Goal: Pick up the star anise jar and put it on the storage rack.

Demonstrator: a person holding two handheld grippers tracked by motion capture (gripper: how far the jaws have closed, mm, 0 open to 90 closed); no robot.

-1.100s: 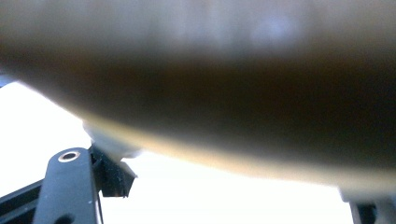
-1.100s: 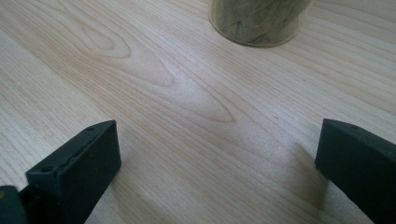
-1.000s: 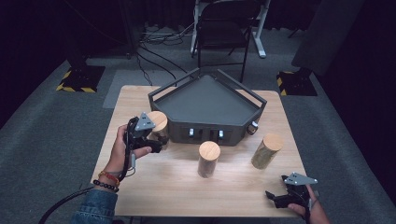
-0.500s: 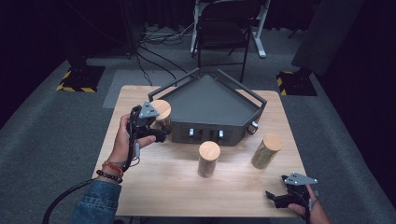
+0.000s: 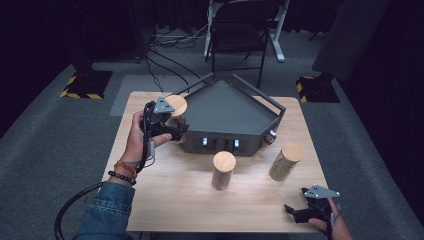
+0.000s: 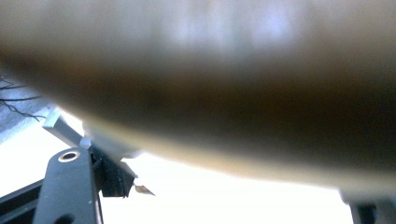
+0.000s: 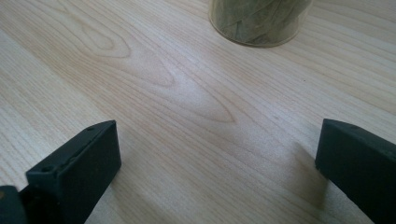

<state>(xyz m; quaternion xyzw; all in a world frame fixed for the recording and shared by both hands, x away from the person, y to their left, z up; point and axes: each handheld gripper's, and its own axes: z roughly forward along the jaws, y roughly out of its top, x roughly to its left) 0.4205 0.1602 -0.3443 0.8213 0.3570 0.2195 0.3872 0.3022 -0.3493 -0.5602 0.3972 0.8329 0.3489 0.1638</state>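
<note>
Three cork-lidded cylinder jars are in play. My left gripper [image 5: 170, 125] is shut on one jar [image 5: 175, 107], holding it at the left rim of the dark grey tray [image 5: 227, 112]. In the left gripper view that jar [image 6: 224, 79] is a close brown blur above the black left jaw. A second jar [image 5: 223, 170] stands in front of the tray and a third [image 5: 286, 161] to its right. My right gripper [image 5: 299, 212] rests open near the table's front right corner. In its own view the right gripper [image 7: 215, 163] stands wide apart over bare wood, with a jar base [image 7: 258, 21] ahead.
The tray has raised rails and small connectors on its front wall [image 5: 220, 144]. The wooden table [image 5: 165, 200] has free room at the front left. Behind the table stand a folding chair [image 5: 239, 35] and floor cables.
My left gripper has carried its jar away from me and slightly right, up beside the tray's left rim. The right gripper and the other two jars have stayed put.
</note>
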